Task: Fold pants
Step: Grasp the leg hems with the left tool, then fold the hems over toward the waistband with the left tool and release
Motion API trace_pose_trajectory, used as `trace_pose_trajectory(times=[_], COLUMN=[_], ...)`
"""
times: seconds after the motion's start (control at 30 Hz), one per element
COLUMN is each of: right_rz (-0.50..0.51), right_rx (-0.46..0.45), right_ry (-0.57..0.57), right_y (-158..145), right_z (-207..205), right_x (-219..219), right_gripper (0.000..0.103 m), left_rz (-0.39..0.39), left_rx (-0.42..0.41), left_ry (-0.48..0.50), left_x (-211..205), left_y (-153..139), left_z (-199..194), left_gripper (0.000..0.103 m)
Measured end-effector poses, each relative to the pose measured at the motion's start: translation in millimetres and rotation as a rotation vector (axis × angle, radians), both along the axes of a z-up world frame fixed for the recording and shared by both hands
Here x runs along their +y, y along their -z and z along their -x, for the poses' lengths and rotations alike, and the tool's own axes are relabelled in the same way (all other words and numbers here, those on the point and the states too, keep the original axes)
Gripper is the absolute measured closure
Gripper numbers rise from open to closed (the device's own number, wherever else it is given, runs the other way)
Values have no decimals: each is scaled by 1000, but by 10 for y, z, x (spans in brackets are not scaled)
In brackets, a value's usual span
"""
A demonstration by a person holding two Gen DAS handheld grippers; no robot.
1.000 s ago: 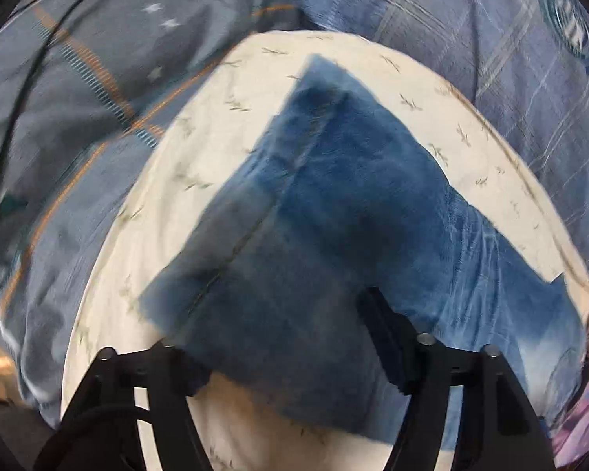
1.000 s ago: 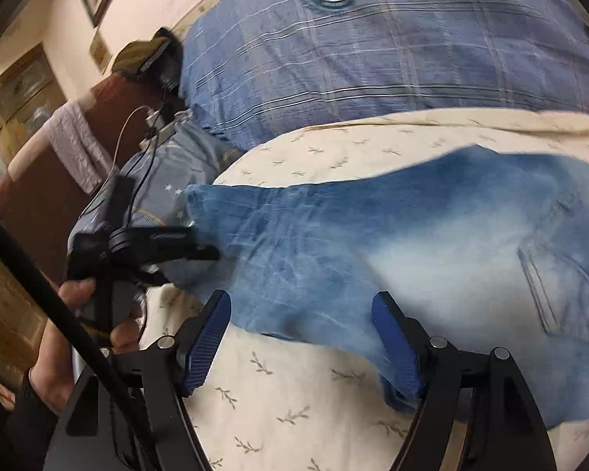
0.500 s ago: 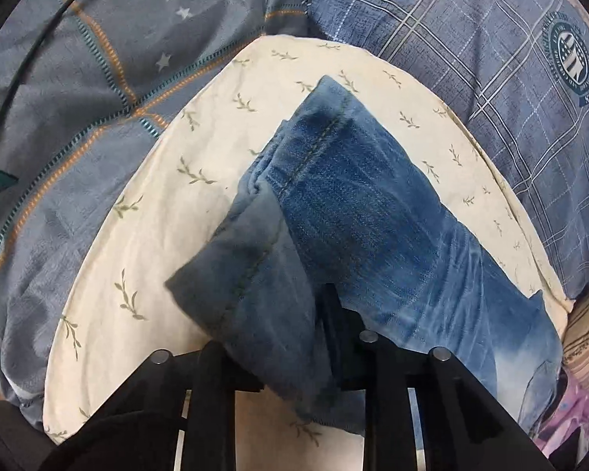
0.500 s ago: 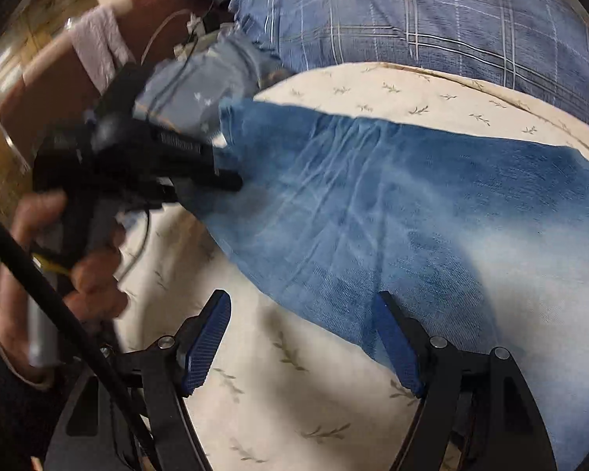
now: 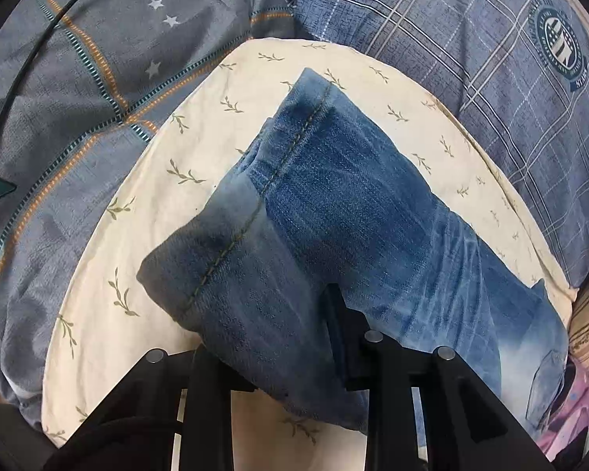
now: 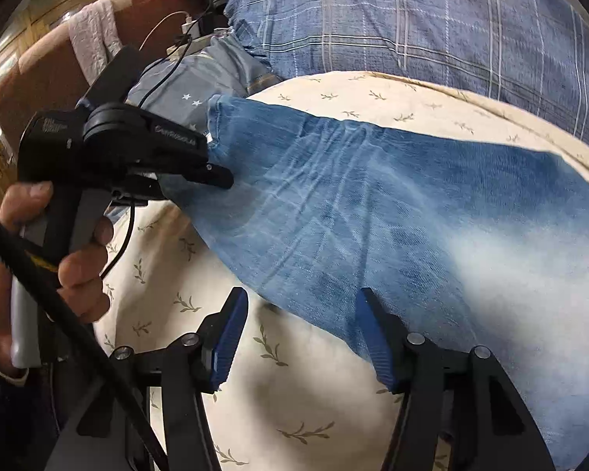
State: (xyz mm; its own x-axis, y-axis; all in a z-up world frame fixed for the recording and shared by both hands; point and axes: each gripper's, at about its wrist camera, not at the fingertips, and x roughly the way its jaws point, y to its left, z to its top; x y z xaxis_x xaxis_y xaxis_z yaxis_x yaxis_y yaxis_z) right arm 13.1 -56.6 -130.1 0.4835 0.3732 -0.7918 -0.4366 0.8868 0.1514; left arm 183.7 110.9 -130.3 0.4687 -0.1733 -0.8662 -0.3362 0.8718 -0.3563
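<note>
Left gripper: jaws pinched on the cuff end of the jeans. Denim bunches between the two fingers; the left one is mostly buried under the fabric, and only the right finger shows as a dark pad against the cloth. From the right wrist view the same tool sits at 9 o'clock, its black tip on the leg hem, with the person's left hand around the grip.

Right gripper: jaws wide apart, holding nothing. The blue ribbed left pad is over bare sheet. The right pad is at the lower edge of the denim; can't tell if it touches or just overlaps in view.

Jeans lie flat on the cream leaf-print sheet, leg running from the 9 o'clock hem across to the faded seat at 3 o'clock. In the left wrist view, the hem is lifted and curled toward the camera, stitching visible, with the rest trailing to 4 o'clock.

Blue plaid bedding lies at 12 o'clock, and a grey star-print cover at 10 o'clock in the left view.

Hard to see: waistband cut off at the right frame edge, back pocket only partly in frame. A black cable crosses the lower left of the right view.
</note>
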Motion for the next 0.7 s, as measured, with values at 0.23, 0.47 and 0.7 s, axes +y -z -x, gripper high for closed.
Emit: trace_pose_trajectory(times=[0.23, 0.47, 0.7], right_rz=[3, 177, 116], right_rx=[-5, -88, -114], right_ry=[-40, -11, 5], right_y=[-23, 124, -70], right_z=[-10, 26, 145], right_x=[16, 187, 128], right_gripper=[36, 67, 93], left_rz=[7, 99, 10], left_rx=[-81, -181, -312], left_ry=[7, 44, 95], left_x=[17, 48, -77], left_y=[-227, -444, -946], left_z=[65, 275, 495], left_gripper=[96, 97, 97])
